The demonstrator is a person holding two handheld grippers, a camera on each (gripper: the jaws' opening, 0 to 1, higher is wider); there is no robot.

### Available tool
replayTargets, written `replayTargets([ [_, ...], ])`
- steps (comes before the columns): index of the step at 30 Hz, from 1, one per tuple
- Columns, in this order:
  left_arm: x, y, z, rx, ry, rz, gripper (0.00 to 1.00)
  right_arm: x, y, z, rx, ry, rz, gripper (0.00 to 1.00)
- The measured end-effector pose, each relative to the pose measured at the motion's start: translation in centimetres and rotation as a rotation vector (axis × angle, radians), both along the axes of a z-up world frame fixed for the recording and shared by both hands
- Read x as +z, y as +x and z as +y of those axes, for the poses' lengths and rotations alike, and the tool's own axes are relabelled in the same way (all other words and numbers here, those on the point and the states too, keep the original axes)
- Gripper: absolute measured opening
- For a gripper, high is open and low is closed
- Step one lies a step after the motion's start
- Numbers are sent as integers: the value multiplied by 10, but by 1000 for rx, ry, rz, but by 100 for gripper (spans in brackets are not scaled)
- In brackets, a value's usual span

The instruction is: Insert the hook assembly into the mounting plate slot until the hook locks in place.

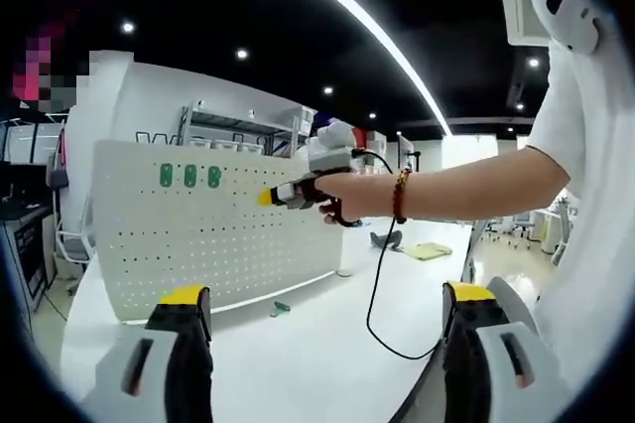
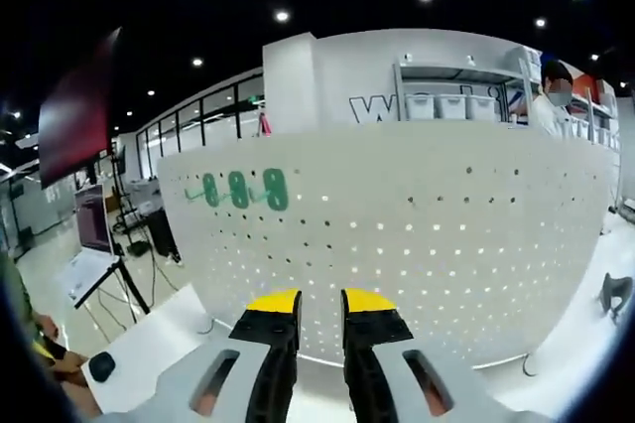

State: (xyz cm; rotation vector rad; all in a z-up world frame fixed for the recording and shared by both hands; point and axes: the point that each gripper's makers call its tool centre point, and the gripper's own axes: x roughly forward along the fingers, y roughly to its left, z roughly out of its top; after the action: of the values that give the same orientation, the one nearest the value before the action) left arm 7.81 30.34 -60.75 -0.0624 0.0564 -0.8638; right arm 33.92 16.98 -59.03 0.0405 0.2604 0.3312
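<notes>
- The right gripper [image 2: 319, 316] sits close to the pegboard [image 2: 417, 244], jaws nearly together with a thin dark gap; I cannot tell whether anything is pinched between them.
- In the left gripper view the right gripper [image 1: 270, 197] shows by its yellow tip at the board face, held by a hand [image 1: 347, 195] with a bead bracelet [image 1: 400, 195].
- The left gripper [image 1: 322, 309] stands open and empty, well back from the board over the bench [image 1: 317, 344].
- Three green hooks [image 2: 238, 190] already sit in a row at the board's upper left. A small green piece [image 1: 281, 309], likely another hook, lies on the bench just in front of the board's foot.
- Risk: the board stands free and looks thin, so a hard push at a slot could probably tip or slide it, with no second gripper bracing it.
- Risk: the holes are small and closely spaced, so a slight tilt of the hook could catch the wrong row or stop short of locking.
- Risk: the black cable [image 1: 375, 284] hangs from the right gripper across the bench and could drag the loose green piece.
- Risk: crowding the board narrows the right gripper view, and the hooks could slip out of sight.
- Materials: the board is white, smooth and matte, a flat sheet with a regular grid of round holes. The hooks read as glossy green plastic, rounded. The bench is white and lightly reflective. The gripper pads are yellow on black fingers.
</notes>
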Motion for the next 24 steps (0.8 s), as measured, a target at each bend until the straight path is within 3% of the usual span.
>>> replayTargets([
  [10,-2,2,-19,-5,12,10,99,-46,-11,-22,31,-42,95,15],
  [16,-1,6,-29,-1,17,11,100,-72,-11,-36,38,-13,153,16],
  [24,-2,14,-41,-3,39,22,100,-104,-13,-48,70,-35,215,17],
])
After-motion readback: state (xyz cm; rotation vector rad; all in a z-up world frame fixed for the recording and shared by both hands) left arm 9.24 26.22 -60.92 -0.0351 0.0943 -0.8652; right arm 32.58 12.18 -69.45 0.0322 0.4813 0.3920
